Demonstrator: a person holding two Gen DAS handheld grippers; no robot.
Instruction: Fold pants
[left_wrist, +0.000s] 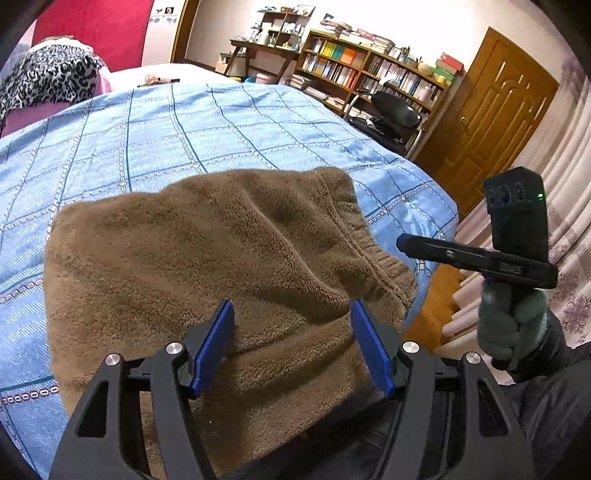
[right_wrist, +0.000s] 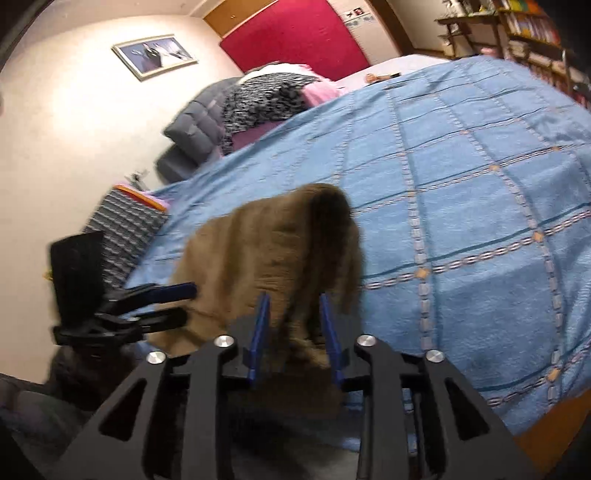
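**Brown fleece pants bunched at the bed's near edge, both grippers over them**

Left wrist view: the brown fleece pants (left_wrist: 207, 266) lie in a folded heap on the blue checked bedspread (left_wrist: 221, 125), close to the near edge, with the elastic waistband turned toward the right side of the frame. The left gripper (left_wrist: 291, 347) points down at the near part of the heap; its blue pads stand wide apart with fleece showing between them, and neither pad clearly presses the cloth, so it reads as open and holding nothing. Off to the right, a gloved hand (left_wrist: 513, 325) holds the right gripper (left_wrist: 400, 243) roughly level, its tips just beside the waistband.

Right wrist view: the picture is blurred. The right gripper (right_wrist: 295, 328) tilts downward over a hanging fold of the pants (right_wrist: 273, 251). Its jaws stand partly apart with fleece between them; whether the pads pinch it cannot be told. The left gripper (right_wrist: 184, 302) reaches in from the left, beside the cloth.

The risk, as a judgement: the heap sits near the bed's edge, so a loose or one-layer pinch could drag the fold open or let the pants slide off toward the floor.
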